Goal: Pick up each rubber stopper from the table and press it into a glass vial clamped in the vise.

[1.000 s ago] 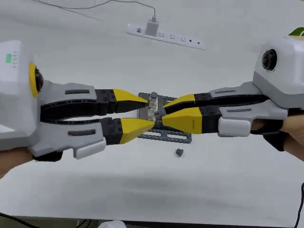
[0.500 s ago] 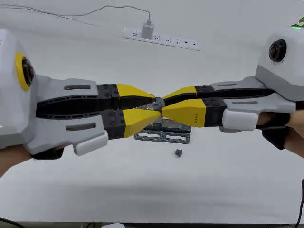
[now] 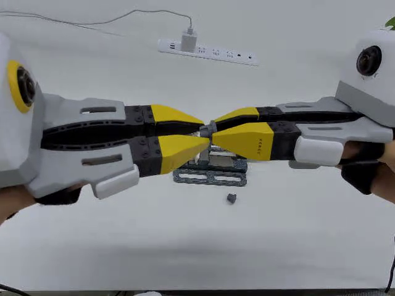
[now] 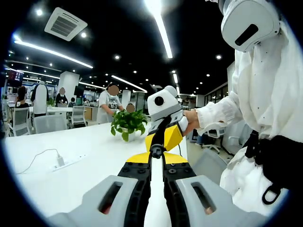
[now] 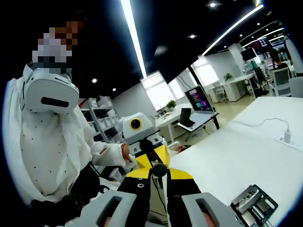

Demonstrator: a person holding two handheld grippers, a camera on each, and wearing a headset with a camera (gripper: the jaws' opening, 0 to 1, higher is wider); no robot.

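Open-plan office, white tables [image 4: 104, 146], desk chairs [image 4: 47, 124], monitor [image 5: 199, 99], ceiling strip lights [image 4: 163, 33] (potted plant [image 4: 128, 124] too)

Matching pair here: left gripper [image 3: 205, 132] and right gripper [image 3: 214, 131], each with yellow wedge tips, black ribbed links and grey slotted shells, and small lettering on the right one's yellow. Below the white headset [image 5: 49, 97] there's a white dotted long-sleeved top [image 5: 52, 146], plus black gloves [image 3: 361, 176].

1 stopper [image 3: 232, 198], probably, before vise [image 3: 213, 174]; power strip [image 3: 207, 52] behind.
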